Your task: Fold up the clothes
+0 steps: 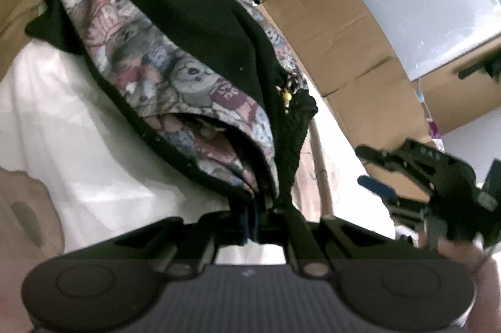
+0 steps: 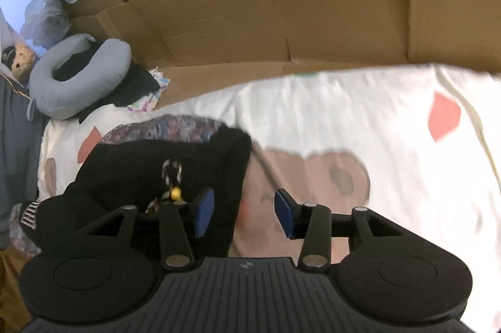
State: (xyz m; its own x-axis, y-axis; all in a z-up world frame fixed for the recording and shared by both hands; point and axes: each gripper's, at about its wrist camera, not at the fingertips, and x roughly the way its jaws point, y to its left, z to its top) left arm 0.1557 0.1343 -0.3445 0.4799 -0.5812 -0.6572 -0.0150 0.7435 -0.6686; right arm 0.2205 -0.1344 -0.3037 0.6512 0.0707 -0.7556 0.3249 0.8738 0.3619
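Black garment [image 1: 194, 7] with a patterned lining of grey, maroon and pale blue runs from about 11 o'clock in your left wrist view down to 6 o'clock, where its gathered edge disappears between your left tongs [image 1: 266, 220]. Those tongs are clamped tight on the bunched fabric, the jaws drawn together with cloth pinched in them. A small yellow bead [image 1: 286, 96] on a cord sits on the dark fabric near the centre. Under the garment lies a white bedsheet [image 1: 78, 129] printed with tan and coral shapes. At 1 o'clock stands flattened cardboard [image 1: 328, 29], and at 4 o'clock your right tongs [image 1: 375, 173] show blurred, apart from the garment.

In your right wrist view, a grey neck pillow [image 2: 81, 76] rests at 9 o'clock on the bed's edge, with a small plush toy [image 2: 20, 62] just beside it. The same garment [image 2: 141, 163] lies on the sheet [image 2: 344, 120] at about 8 o'clock, its bead [image 2: 175, 192] and twisted cord showing near your left jaw. Your right tongs [image 2: 244, 215] stand apart, blue pads [image 2: 205, 207] well separated, pressing on nothing; the garment's right-hand edge lies beneath the left pad while the sheet shows through the rest of the gap. A cardboard wall [image 2: 313, 4] fills the view from 11 to 2 o'clock.
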